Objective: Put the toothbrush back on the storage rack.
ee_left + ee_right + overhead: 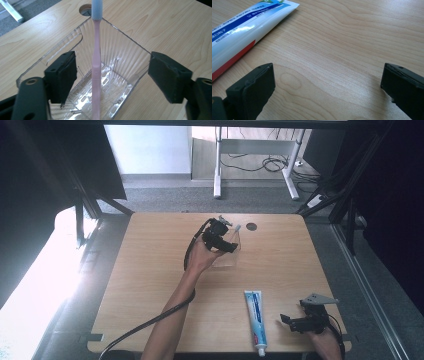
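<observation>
Wooden table [150, 285] — round hole [251, 226] just beyond the clear plastic bin [125, 52]. Pink toothbrush [96, 62] stands inside, apparently leaning on the far rim. Left gripper [111, 75] above it: jaws wide, touching nothing. Toothpaste tube [256, 317] near the right gripper [328, 85] — jaws apart, empty.

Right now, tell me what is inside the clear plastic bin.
A pink toothbrush stands in the clear plastic bin, its grey bristle head above the rim. Its lower end is cut off by the frame edge. Nothing else is visible on the slotted floor.
</observation>
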Available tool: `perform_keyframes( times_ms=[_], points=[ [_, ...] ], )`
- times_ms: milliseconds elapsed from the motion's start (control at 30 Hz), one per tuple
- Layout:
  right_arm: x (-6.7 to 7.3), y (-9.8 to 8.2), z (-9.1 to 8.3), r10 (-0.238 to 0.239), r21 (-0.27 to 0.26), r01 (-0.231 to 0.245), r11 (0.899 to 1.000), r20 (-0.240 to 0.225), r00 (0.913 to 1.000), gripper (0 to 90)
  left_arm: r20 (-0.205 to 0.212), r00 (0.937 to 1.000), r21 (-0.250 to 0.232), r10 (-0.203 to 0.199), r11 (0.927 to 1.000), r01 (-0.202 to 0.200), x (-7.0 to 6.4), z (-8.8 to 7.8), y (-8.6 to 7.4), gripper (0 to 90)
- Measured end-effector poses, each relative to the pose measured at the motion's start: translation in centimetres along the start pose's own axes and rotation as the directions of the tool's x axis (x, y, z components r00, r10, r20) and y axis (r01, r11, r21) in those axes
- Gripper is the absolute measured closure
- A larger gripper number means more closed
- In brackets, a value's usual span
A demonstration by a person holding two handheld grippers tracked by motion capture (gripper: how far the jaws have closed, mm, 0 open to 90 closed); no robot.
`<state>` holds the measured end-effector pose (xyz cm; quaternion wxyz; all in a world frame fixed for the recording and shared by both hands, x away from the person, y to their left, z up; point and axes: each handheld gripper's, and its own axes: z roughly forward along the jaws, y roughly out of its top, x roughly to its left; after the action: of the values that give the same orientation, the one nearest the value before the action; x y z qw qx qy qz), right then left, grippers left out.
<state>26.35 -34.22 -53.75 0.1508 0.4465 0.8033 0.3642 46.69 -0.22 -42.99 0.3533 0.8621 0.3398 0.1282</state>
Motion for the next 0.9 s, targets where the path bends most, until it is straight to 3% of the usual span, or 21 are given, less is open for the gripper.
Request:
perform_keyframes(
  times_ms=[333, 900],
  points=[
    [0.0, 0.0, 0.0, 0.0, -0.003, 0.0, 1.0, 0.001, 1.0, 0.0, 0.035, 0.9994, -0.021, 0.003, 0.9998, -0.002, -0.2, -1.6, -0.5, 14.2],
    [0.1, 0.1, -0.1, -0.004, 0.0, 0.004, 1.0, 0.005, 1.0, 0.0, 0.008, 0.9944, -0.021, 0.105, 0.9942, -0.105, -1.7, -4.2, -1.7, 13.2]
  ],
)
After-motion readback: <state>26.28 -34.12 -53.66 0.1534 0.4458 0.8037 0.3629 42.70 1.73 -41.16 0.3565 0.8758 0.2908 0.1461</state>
